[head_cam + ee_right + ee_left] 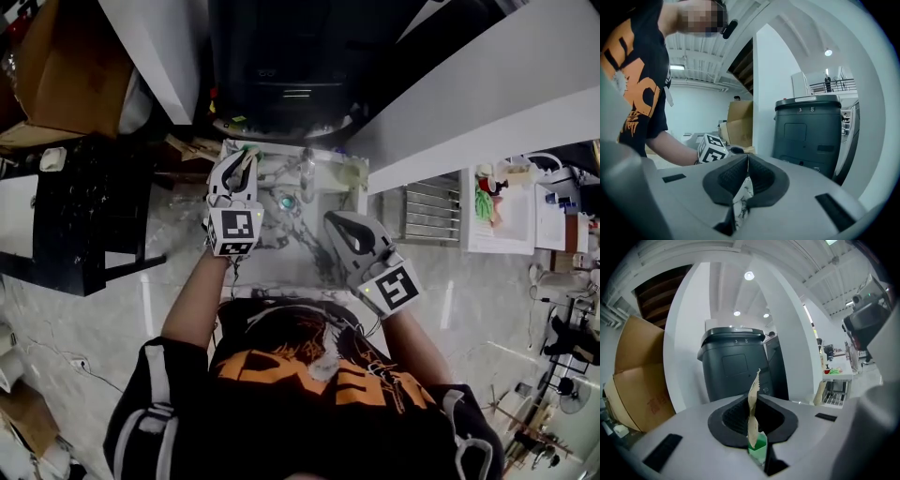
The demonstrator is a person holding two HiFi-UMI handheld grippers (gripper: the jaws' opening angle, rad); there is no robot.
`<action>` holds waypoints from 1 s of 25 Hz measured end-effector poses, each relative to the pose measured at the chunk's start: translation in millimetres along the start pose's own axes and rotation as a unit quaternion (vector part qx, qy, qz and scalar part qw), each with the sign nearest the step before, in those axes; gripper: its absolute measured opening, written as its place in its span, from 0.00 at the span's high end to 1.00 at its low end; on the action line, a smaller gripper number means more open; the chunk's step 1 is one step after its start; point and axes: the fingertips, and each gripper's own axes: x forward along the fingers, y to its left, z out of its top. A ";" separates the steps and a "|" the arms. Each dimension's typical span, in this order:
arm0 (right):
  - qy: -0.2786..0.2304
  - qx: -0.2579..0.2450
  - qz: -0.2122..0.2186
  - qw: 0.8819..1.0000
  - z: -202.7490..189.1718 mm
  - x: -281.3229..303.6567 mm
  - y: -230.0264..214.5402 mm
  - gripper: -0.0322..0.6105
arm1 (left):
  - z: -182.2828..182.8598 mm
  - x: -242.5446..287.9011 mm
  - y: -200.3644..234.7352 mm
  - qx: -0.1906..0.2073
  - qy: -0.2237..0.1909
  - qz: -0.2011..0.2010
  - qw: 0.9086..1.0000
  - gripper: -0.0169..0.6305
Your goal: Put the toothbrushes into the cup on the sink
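My left gripper [242, 161] hovers over the back left of the marble sink top [314, 258]. It is shut on a thin green toothbrush [758, 447] with a beige paper strip [752, 411] that stands up between the pads. My right gripper [335, 225] hangs over the right side of the sink top, nearer the person. Its jaws are shut with nothing between them, and only marble [741, 202] shows through the slit below the pads. A small teal round thing [286, 201], perhaps the cup, lies between the two grippers; I cannot tell for sure.
A dark grey lidded bin [281, 66] stands behind the sink. A cardboard box [66, 66] and a black rack [84, 206] are to the left. A white slanted wall [469, 94] and a metal rack [431, 216] are to the right.
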 end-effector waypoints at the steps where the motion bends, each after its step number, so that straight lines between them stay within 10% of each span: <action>1: 0.000 0.001 -0.009 1.000 0.3 -0.1 -2.2 0.92 | -7.7 5.5 -0.2 0.004 0.004 -0.004 1.000 0.89; 13: 0.008 0.008 -0.103 0.995 -1.4 -5.8 -29.3 0.93 | -66.5 47.3 -5.1 -0.012 0.026 -0.024 0.999 0.89; 25: 0.014 0.007 -0.117 0.993 -2.5 -8.6 -23.2 0.93 | -53.6 41.2 -15.1 -0.022 -0.004 -0.048 0.999 0.65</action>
